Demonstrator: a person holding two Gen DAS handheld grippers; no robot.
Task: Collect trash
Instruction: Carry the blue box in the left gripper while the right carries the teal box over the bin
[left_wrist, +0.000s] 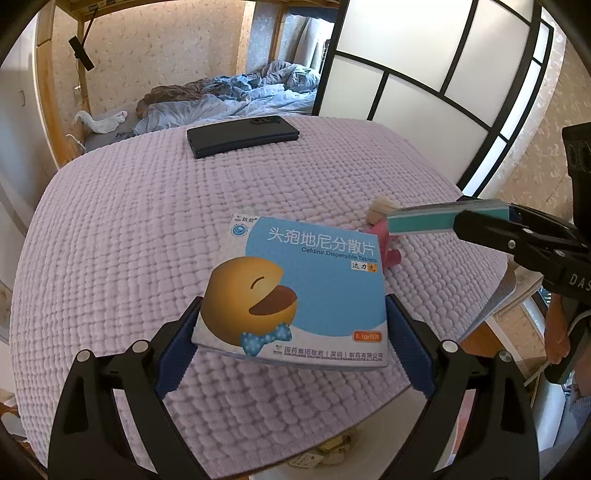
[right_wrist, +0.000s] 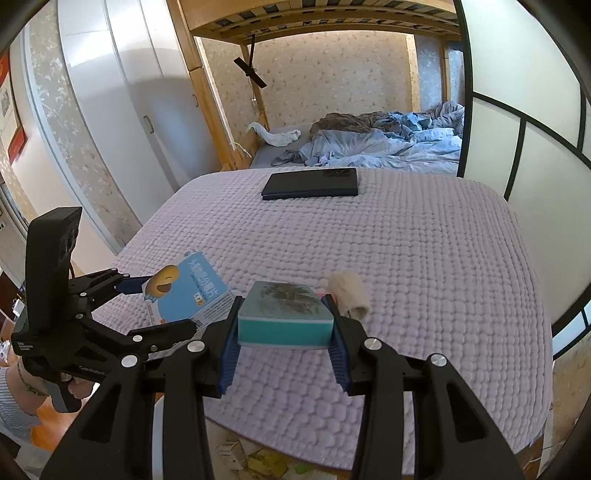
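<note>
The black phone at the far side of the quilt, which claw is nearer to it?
Neither clearly: both are well short of the black phone. The left claw holds the medicine box; the right claw holds the teal sponge.

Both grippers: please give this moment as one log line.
left gripper: holds medicine box | right gripper: holds teal sponge

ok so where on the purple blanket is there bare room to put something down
The widest bare stretch of the purple blanket lies between the black phone at the far edge and the held teal sponge, running out to the right-hand edge. It is crowded near the front: the medicine box, the sponge and the beige and pink scraps sit close together.
</note>
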